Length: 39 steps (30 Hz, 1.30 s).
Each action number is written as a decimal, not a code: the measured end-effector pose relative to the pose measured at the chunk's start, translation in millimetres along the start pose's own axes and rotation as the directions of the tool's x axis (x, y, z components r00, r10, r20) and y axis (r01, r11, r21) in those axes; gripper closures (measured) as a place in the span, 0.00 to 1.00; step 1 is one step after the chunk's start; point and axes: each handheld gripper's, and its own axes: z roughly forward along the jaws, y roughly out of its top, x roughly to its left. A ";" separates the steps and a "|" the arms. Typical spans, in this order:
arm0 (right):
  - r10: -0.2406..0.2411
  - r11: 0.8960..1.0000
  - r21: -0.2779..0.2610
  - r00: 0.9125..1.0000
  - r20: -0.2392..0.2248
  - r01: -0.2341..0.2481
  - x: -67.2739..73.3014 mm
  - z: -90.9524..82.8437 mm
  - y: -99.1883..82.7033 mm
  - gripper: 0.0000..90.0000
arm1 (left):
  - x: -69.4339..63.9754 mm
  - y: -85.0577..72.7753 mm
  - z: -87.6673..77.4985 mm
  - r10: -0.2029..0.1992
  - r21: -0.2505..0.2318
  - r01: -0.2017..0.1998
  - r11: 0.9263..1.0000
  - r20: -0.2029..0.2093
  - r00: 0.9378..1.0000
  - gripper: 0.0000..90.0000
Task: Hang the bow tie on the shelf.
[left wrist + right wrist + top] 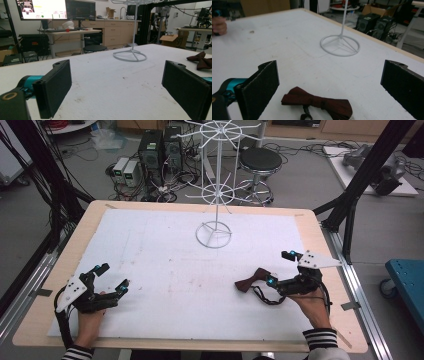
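Note:
A dark red bow tie (251, 279) with a black strap (265, 297) lies on the white mat at the right; it also lies flat between the jaws in the right gripper view (317, 102). My right gripper (281, 268) stands open just right of it, jaws wide apart (329, 85). My left gripper (113, 276) rests open at the near left with nothing between its jaws (115, 85). A white wire display stand (215, 180) rises from a ring base (214, 234) at the back centre. The bow tie (200, 60) is seen far right in the left gripper view.
The white mat (165, 270) covers a wooden table (75, 235). Black frame posts (350, 195) stand off the right edge. On the floor behind are computer towers (160, 147) and a black stool (260, 160). A person's hand (219, 25) is at the far left.

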 end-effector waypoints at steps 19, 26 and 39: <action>-0.128 0.951 0.260 0.977 -0.171 0.170 -11.7 32.4 20.2 0.01 | -0.2 0.1 0.0 0.006 0.002 -0.006 1.000 0.001 1.000 0.11; -0.172 0.919 0.318 0.962 -0.214 0.235 -11.5 45.8 22.6 0.01 | -0.3 0.0 0.2 0.006 0.002 -0.006 1.000 0.000 1.000 0.11; -0.215 0.845 0.418 0.928 -0.306 0.333 -13.3 74.0 27.7 0.01 | -0.5 0.0 0.4 0.006 0.002 -0.006 1.000 -0.001 1.000 0.11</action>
